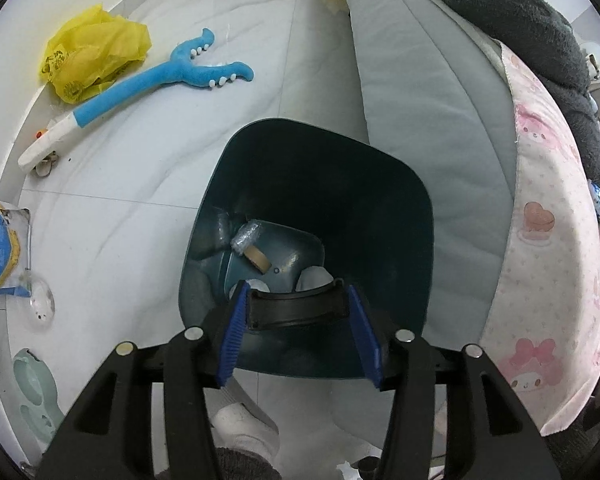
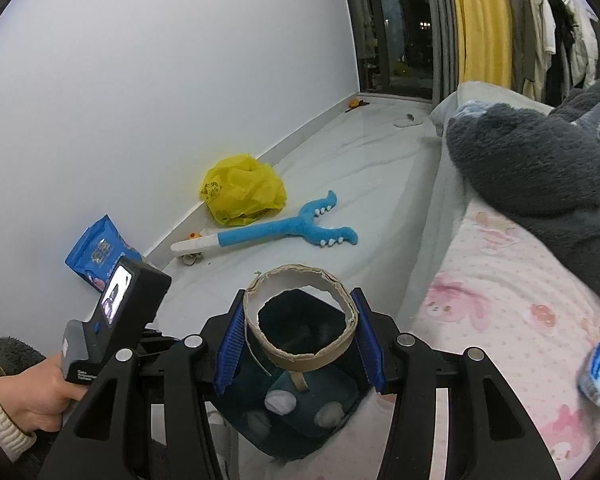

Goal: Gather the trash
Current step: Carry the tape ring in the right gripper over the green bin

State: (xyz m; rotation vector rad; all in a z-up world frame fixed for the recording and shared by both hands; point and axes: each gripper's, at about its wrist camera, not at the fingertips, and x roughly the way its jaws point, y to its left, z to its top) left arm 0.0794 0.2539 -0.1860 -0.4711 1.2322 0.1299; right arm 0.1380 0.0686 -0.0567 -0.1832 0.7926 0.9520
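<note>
Cardboard is what my right tool [image 2: 298,298] has: a brown cardboard ring with a torn, fraying rim [image 2: 300,354], pinched across its width between the two blue pads. The tool stands fairly narrow, closed on the ring. The ring hangs right above the dark teal plastic bin [image 1: 340,200], which stands on the pale tiled floor [image 1: 140,180] just beside the grey-sided bed [image 1: 420,120].

I judge the ring light and stiff enough, but hollow. It would flatten or fold under a hard squeeze, so a grip across the outside wall suits it.

My left tool [image 1: 296,288] points steeply down into the same bin. It carries a curved black plastic strip [image 1: 296,308], whose two ends seem to meet the pads, so I read it as held at a middling width. The strip looks light, smooth and springy; held only by its ends, it may well flick sideways on release.

The bin already holds a small tan tape roll [image 1: 258,258], a crumpled clear wrapper [image 1: 244,236] and some white wads.

A crumpled yellow plastic bag [image 1: 96,52] lies by the wall, well apart from the bin. I expect it to be soft and slippery, best taken by a bunched fold.
</note>
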